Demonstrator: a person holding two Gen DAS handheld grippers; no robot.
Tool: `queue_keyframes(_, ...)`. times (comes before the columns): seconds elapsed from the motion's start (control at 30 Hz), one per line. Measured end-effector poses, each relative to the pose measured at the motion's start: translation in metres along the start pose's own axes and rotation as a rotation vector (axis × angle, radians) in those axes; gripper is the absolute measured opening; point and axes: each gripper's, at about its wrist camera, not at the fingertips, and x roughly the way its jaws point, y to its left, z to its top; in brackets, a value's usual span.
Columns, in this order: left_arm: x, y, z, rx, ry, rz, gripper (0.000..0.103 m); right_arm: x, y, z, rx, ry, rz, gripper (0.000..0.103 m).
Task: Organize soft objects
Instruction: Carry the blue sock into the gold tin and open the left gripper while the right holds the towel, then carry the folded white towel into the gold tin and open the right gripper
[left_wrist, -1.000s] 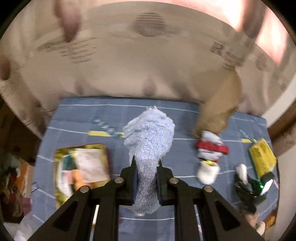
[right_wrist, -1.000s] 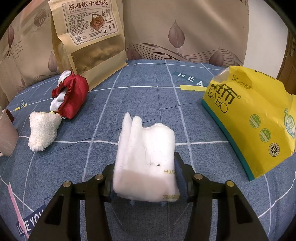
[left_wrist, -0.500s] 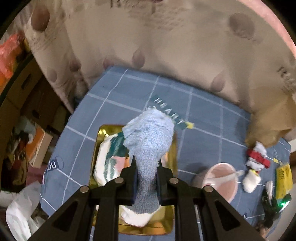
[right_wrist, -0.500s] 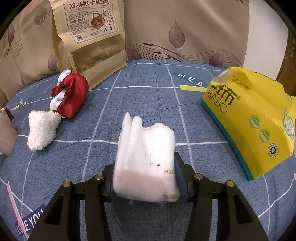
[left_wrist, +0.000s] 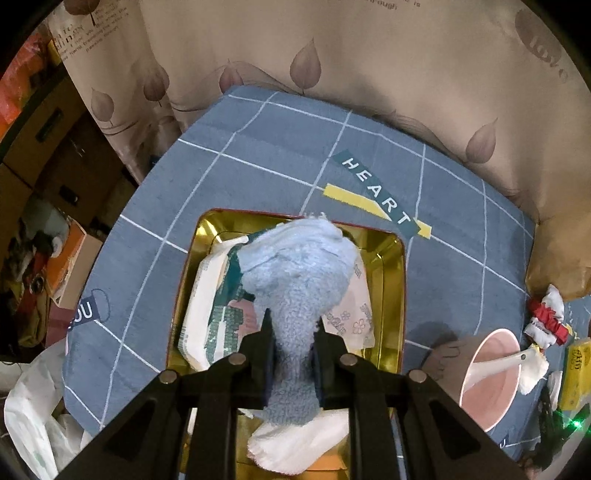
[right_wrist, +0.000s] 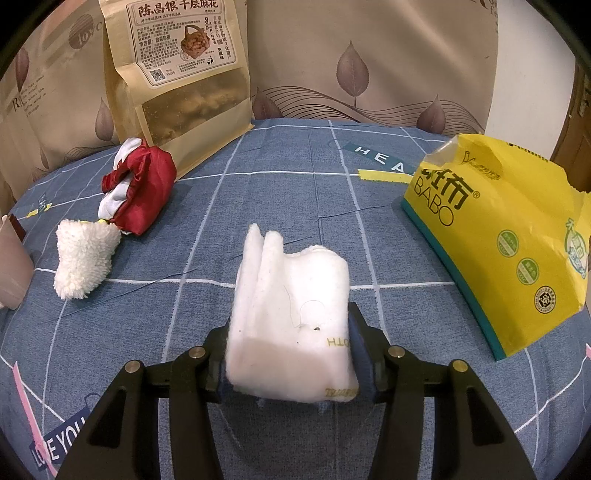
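Black plastic fingers of the left claw (left_wrist: 292, 347) have just been easing apart a little, yet their pads press on the fuzzy pale-blue sock (left_wrist: 295, 288), which hangs over the gold rectangular metal tray (left_wrist: 400, 291). That tray holds a white and green soft packet (left_wrist: 212, 306) and a white cloth (left_wrist: 299, 448), and sits near the left edge of the counter, on a blue-grey grid-patterned cloth (left_wrist: 258, 147). Toward the right edge stands a pink bowl (left_wrist: 487, 373). Beige leaf-print curtain (left_wrist: 332, 48) hangs behind the far edge; cardboard boxes (left_wrist: 40, 140) crowd the room at left.

The right claw (right_wrist: 290, 354) pinches a folded white fleece cloth (right_wrist: 291, 310) low over the counter. Beyond lie a white fluffy sock (right_wrist: 83, 258), a red satin bundle (right_wrist: 142, 188), a kraft snack pouch (right_wrist: 177, 74) and a yellow tissue pack (right_wrist: 502, 236).
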Motion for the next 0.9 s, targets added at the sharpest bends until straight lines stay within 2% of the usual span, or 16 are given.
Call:
queue_keyframes(0.07,0.003,-0.001,0.000,0.004,0.001,0.001,0.020,0.000,-0.001,0.000,0.000,0.000,0.000,0.050)
queue_keyframes(0.2,0.001,-0.008,-0.003,0.040,-0.011,0.020,0.040,0.000,0.000,0.000,-0.001,0.000,-0.001,0.050)
queue_keyframes(0.33,-0.013,-0.014,-0.004,0.064,-0.061,0.005,0.046,0.000,-0.002,0.000,-0.003,0.001,-0.001,0.050)
queue_keyframes(0.57,-0.054,-0.017,-0.020,0.080,-0.158,-0.023,0.047,0.000,-0.001,0.001,-0.007,0.001,-0.003,0.050)
queue_keyframes(0.9,-0.082,-0.004,-0.095,0.099,-0.257,-0.031,0.048,0.000,-0.002,-0.001,-0.011,0.003,-0.012,0.050)
